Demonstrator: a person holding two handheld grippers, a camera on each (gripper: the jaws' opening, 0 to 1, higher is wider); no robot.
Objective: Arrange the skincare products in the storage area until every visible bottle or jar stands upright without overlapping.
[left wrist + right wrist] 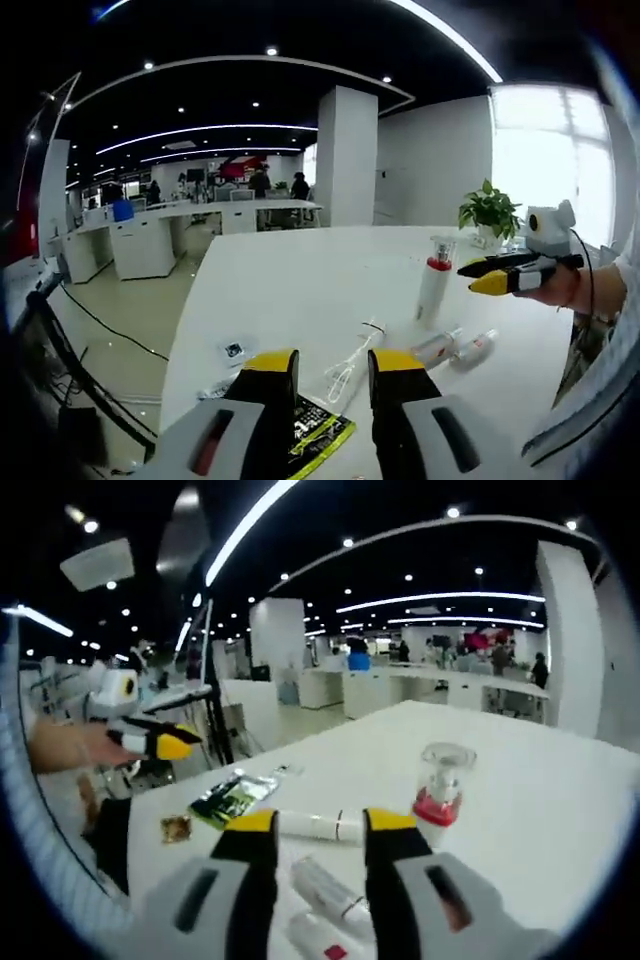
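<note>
One white bottle (436, 284) (440, 792) with a red collar and clear cap stands upright on the white table (300, 280) (540, 780). Two small tubes (441, 345) (476, 347) lie flat beside it, seen up close as tubes (330, 888) (316, 940) in the right gripper view. A longer white tube (310, 826) lies flat just past my right gripper (320, 825), which is open and holds nothing. My left gripper (333, 365) is open and empty above the table's near edge. Each gripper shows in the other's view: right gripper (497, 276), left gripper (155, 742).
A green-black sachet (318, 436) (234, 796) lies near the table edge, with a small brown packet (177, 827) and a white cord (350, 365) nearby. A potted plant (489, 210) stands at the far side. Office desks and a pillar (346, 155) lie beyond.
</note>
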